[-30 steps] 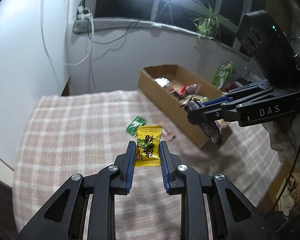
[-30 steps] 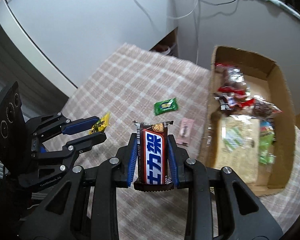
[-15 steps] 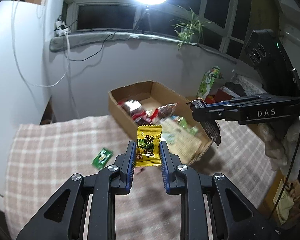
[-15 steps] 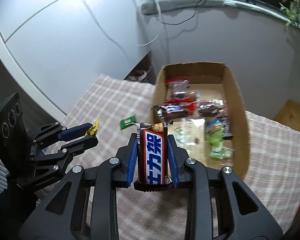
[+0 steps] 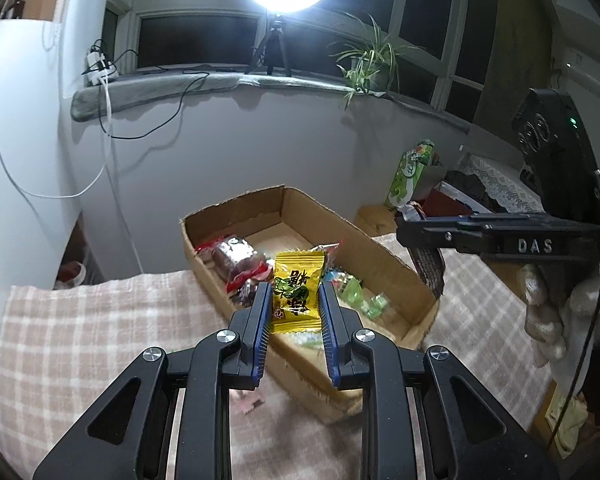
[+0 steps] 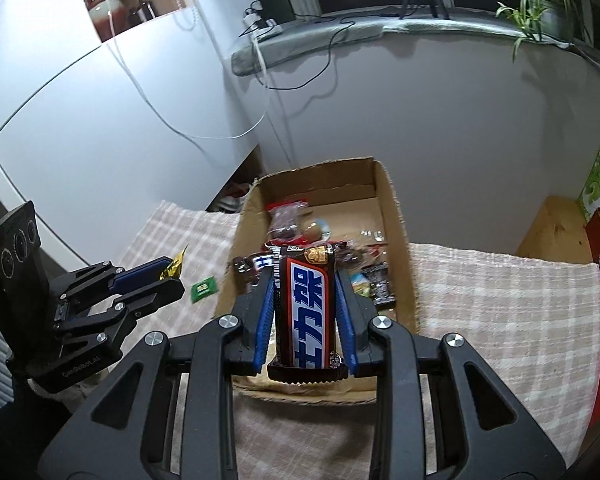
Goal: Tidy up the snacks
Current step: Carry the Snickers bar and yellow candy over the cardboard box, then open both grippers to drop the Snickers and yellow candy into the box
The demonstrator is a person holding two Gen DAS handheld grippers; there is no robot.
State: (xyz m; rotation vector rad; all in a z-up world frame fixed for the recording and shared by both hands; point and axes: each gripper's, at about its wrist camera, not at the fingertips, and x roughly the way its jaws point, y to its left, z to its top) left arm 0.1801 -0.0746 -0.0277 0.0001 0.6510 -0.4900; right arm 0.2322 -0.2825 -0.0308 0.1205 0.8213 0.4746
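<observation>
My left gripper (image 5: 295, 300) is shut on a yellow candy packet (image 5: 297, 290) and holds it above the near corner of an open cardboard box (image 5: 396, 256) that holds several snacks. My right gripper (image 6: 305, 280) is shut on a brown chocolate bar (image 6: 308, 312) with blue and white lettering, held above the near end of the same box (image 6: 396, 216). The right gripper (image 5: 404, 226) shows at the right of the left wrist view, its bar hanging below. The left gripper (image 6: 176, 276) shows at the left of the right wrist view, left of the box.
The box stands on a checked tablecloth (image 5: 80, 340). A green packet (image 6: 204, 289) lies on the cloth left of the box, and a pink packet (image 5: 248, 404) lies under my left gripper. A green bag (image 5: 412, 172) and clutter stand right of the table. A wall rises behind.
Both grippers have moved toward the box with their snacks and tilted up. The box now sits straight ahead of each, and closer.
</observation>
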